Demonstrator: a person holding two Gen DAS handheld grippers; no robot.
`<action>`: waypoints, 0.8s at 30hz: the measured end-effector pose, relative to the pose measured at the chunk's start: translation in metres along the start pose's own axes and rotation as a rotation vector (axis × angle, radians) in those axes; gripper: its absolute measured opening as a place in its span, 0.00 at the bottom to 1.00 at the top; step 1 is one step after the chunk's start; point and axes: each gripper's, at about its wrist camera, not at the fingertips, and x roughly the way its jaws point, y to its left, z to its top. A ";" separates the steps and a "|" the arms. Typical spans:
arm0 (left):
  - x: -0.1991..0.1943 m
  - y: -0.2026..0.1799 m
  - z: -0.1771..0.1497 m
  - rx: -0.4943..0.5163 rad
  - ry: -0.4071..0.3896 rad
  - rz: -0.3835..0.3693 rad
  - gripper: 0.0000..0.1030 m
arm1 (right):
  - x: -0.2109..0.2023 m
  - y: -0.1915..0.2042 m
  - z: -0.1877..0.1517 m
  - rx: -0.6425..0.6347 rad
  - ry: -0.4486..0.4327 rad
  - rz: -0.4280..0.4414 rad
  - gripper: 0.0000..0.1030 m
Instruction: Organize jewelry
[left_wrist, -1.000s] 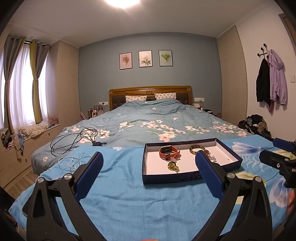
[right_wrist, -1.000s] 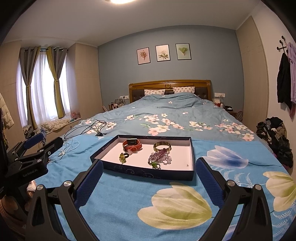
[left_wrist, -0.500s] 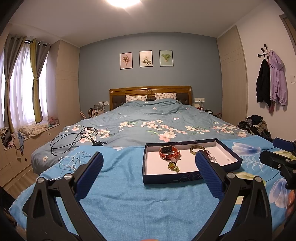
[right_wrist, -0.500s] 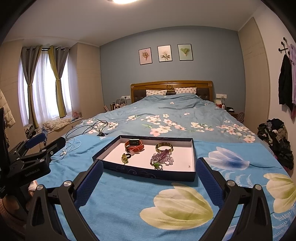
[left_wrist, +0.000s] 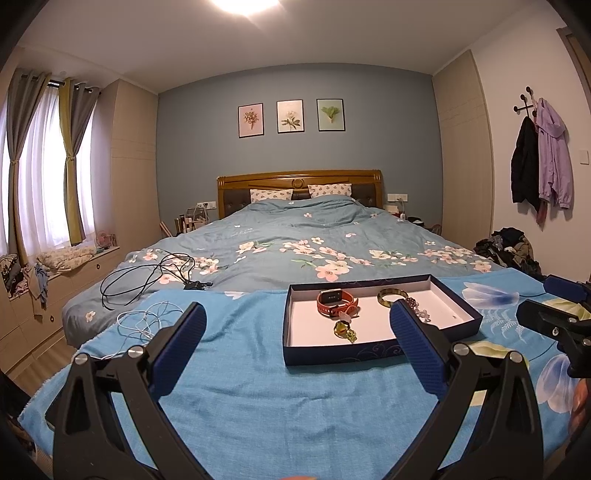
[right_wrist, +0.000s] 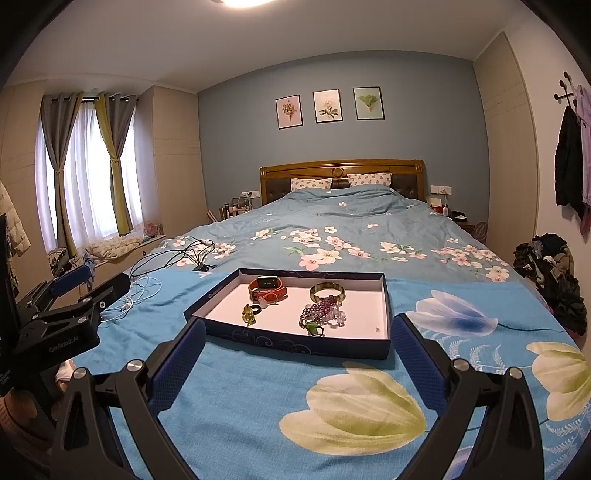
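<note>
1. A wide bed (right_wrist: 369, 236) under a teal flowered quilt carries a bright blue tulip-print cloth (right_wrist: 258, 398) across its foot.
2. A shallow navy cardboard tray with a white floor (right_wrist: 295, 343) lies on that cloth.
3. The left tongs (left_wrist: 297, 343) and right tongs (right_wrist: 297, 347) hover near the tray, both spread wide and empty.
4. Inside the tray lie a red-strapped watch (right_wrist: 267, 288), a brass-coloured bangle (right_wrist: 327, 291), purple beads (right_wrist: 325, 312) and a green-stoned ring (right_wrist: 248, 314).

The right gripper (right_wrist: 293, 341) has been advanced slightly toward the tray (right_wrist: 295, 345); the tray's near wall is now seen lower, between the wide-spread fingers. Little change is noted ahead of the left gripper (left_wrist: 295, 332).
</note>
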 end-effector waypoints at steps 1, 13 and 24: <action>0.001 0.000 0.000 0.001 0.002 -0.001 0.95 | 0.000 0.000 0.000 0.000 0.001 -0.001 0.94; 0.001 0.000 0.000 0.002 0.006 -0.001 0.95 | -0.001 -0.001 -0.003 0.008 -0.002 -0.006 0.94; 0.001 -0.001 -0.002 -0.001 0.007 0.001 0.95 | -0.001 -0.001 -0.003 0.009 -0.001 -0.005 0.94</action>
